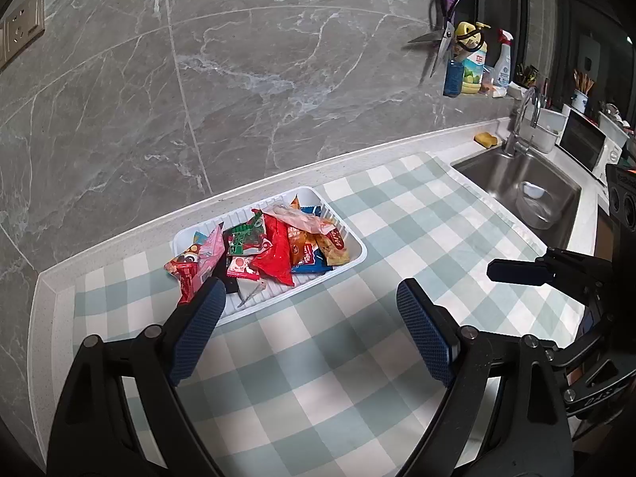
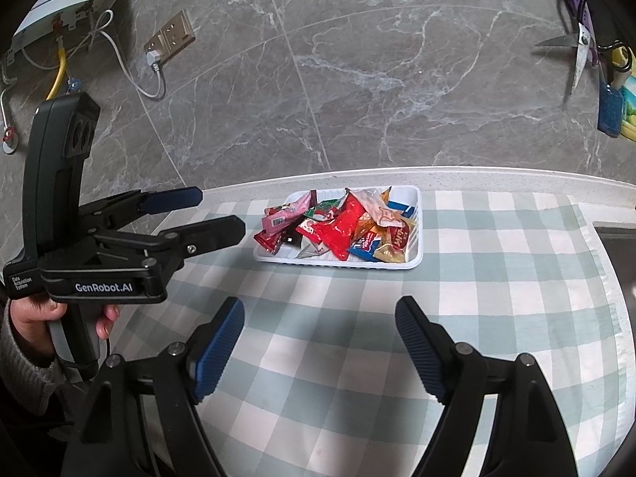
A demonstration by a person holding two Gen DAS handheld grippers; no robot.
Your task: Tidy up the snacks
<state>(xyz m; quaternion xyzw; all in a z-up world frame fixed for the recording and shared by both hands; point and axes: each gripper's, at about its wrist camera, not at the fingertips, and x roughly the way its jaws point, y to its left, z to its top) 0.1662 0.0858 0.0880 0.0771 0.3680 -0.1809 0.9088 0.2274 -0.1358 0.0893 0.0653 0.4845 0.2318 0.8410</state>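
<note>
A white ribbed tray (image 1: 353, 256) (image 2: 415, 254) sits on the checked cloth near the wall, heaped with several snack packets (image 1: 274, 252) (image 2: 338, 226): red, pink, green, orange and blue wrappers. A pink and red packet (image 1: 194, 262) hangs over the tray's left rim. My left gripper (image 1: 308, 298) is open just in front of the tray, its left pad near that corner, nothing between the fingers. My right gripper (image 2: 320, 310) is open over bare cloth, short of the tray and holding nothing. The left gripper (image 2: 214, 210) also shows from the side in the right wrist view, held by a hand (image 2: 31, 318).
A green and white checked cloth (image 1: 318, 357) (image 2: 497, 278) covers the counter. A steel sink (image 1: 516, 183) with a tap lies to the right, holding a bowl. Scissors (image 1: 441, 43) hang on the marble wall above bottles (image 1: 473, 71). A socket (image 2: 171, 37) and cables are at left.
</note>
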